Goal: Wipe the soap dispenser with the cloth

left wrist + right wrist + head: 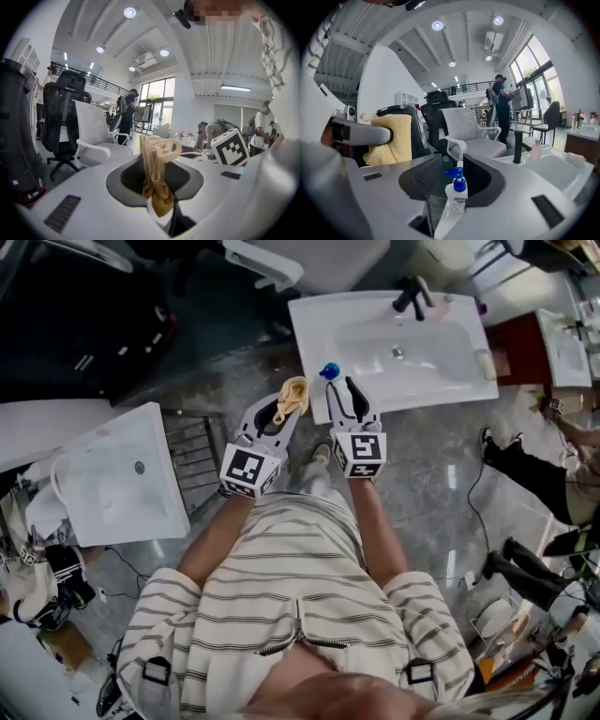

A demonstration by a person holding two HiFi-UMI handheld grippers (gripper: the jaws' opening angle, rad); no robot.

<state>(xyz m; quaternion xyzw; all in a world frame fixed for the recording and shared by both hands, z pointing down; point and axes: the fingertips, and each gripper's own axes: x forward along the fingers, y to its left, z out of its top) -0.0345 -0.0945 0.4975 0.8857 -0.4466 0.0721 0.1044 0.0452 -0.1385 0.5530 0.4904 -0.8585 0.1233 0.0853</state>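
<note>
My left gripper [284, 405] is shut on a yellow cloth [292, 394], which bunches up between its jaws and hangs out past the tips. In the left gripper view the cloth [156, 176] stands upright in that gripper [158, 190]. A small white soap dispenser with a blue pump top [329, 370] sits between the jaws of my right gripper [341, 388], held off the ground. The right gripper view shows the dispenser [457, 197] upright inside that gripper [451, 180], with the cloth [391, 138] and the left gripper [361, 133] close by on the left.
A white washbasin [323, 320] with a black faucet [412, 294] stands just beyond the grippers. Another white basin [164, 442] lies at the left. A white chair [464, 129] and a black chair [438, 112] stand ahead. Other people's legs [516, 460] are at the right.
</note>
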